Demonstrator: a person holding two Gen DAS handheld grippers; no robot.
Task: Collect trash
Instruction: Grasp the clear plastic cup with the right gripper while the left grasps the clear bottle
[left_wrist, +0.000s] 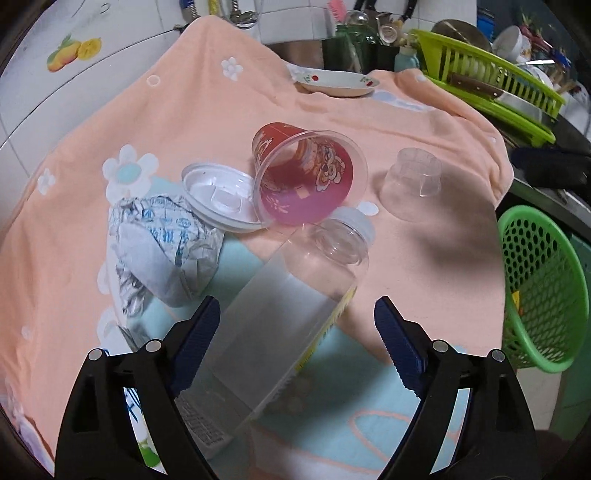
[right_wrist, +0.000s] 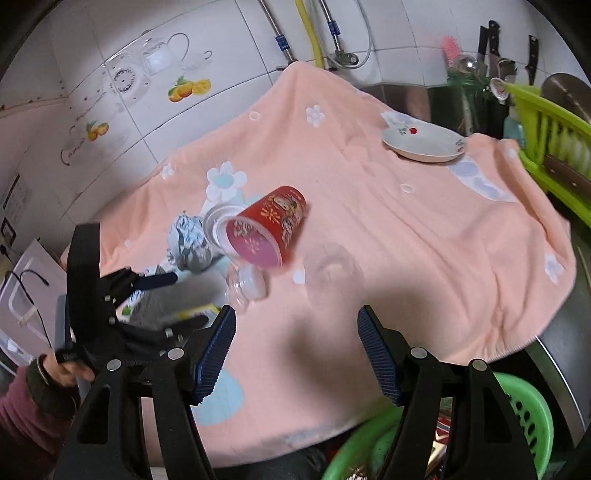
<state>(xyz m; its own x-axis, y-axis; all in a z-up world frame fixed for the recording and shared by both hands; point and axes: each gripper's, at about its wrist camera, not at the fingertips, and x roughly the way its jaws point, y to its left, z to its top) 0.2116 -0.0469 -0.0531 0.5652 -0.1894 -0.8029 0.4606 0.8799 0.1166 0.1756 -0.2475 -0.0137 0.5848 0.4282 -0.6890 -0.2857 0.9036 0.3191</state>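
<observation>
My left gripper, jaws apart, straddles the clear square plastic bottle, its long axis running toward one o'clock, neither pad visibly pressing it.

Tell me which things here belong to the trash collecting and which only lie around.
Job: clear bottle, red cup, white lid, crumpled wrapper, small clear cup, green basket.

Lying about: plate, dish rack, knife.

Bottle lies on the towel, cup behind it, wrapper left.
</observation>
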